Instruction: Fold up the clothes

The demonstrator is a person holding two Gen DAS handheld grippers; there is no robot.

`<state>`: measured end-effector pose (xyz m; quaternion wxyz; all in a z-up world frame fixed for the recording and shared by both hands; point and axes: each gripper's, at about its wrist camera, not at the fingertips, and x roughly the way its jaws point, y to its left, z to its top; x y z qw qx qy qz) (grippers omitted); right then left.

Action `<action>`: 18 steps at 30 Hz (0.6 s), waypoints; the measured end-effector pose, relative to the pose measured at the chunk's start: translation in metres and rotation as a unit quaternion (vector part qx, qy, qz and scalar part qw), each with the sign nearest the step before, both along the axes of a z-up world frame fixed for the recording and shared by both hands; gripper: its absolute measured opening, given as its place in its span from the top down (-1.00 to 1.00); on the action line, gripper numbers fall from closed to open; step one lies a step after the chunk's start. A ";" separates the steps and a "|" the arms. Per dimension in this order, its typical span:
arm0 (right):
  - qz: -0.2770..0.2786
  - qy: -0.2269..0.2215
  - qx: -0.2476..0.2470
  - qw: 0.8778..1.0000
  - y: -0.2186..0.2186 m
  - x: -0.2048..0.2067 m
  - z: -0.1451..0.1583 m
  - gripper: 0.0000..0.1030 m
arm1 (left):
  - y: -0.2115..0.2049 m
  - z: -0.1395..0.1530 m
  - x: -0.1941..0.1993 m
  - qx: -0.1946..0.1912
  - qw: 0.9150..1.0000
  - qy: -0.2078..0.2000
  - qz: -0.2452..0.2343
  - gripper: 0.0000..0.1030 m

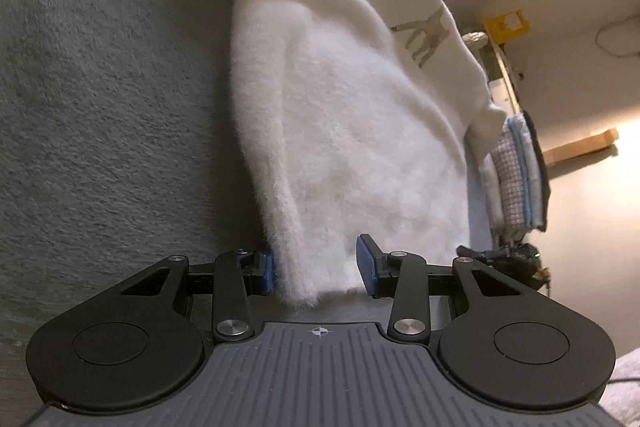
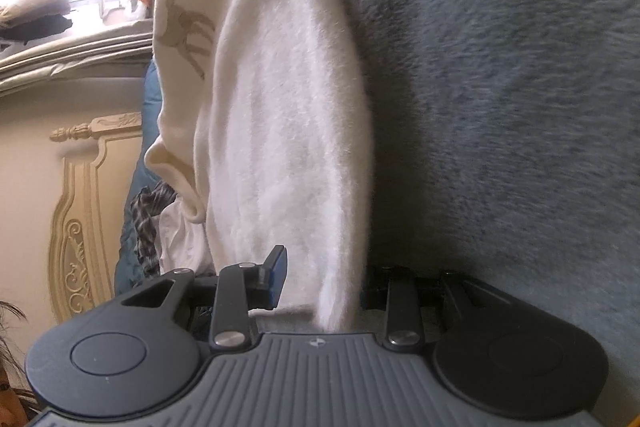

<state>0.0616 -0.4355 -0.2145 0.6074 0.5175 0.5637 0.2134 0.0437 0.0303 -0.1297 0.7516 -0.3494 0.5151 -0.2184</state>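
Note:
A white fleecy garment [image 1: 352, 147] lies folded over on a grey plush blanket [image 1: 100, 107]; its cream outer side carries a brown deer print [image 1: 424, 41]. My left gripper [image 1: 318, 269] is open, its blue pads [image 1: 267, 273] standing either side of the garment's near edge. In the right wrist view the same garment [image 2: 288, 147] shows its deer print [image 2: 186, 31]. My right gripper [image 2: 326, 283] is open as well, with the cloth's edge between its fingers. Its left pad [image 2: 279, 277] is clear to see; the right finger is dark and partly behind the fleece.
A stack of folded towels [image 1: 516, 171] sits beyond the garment on the right. A yellow box [image 1: 506, 25] stands further back. In the right wrist view a carved cream headboard [image 2: 80, 227] and a heap of loose clothes [image 2: 156, 223] lie left of the garment.

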 end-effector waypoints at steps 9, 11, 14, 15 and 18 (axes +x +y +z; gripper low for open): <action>0.018 -0.018 0.006 1.000 0.018 0.009 -0.003 0.55 | -0.004 -0.003 0.001 -0.014 1.000 0.003 0.006 0.35; 0.019 -0.022 0.000 1.000 0.021 0.009 -0.003 0.71 | -0.005 -0.004 0.000 -0.006 1.000 0.003 0.007 0.51; 0.021 -0.027 -0.009 0.999 0.026 0.008 -0.002 0.89 | -0.006 -0.003 -0.001 0.006 1.000 0.002 0.010 0.77; 0.021 -0.029 -0.012 0.999 0.028 0.008 -0.002 0.91 | -0.006 -0.002 -0.001 0.008 1.000 0.001 0.011 0.82; 0.013 -0.043 -0.027 0.999 0.029 0.003 0.004 0.92 | -0.002 0.000 -0.005 -0.016 1.000 -0.002 0.016 0.86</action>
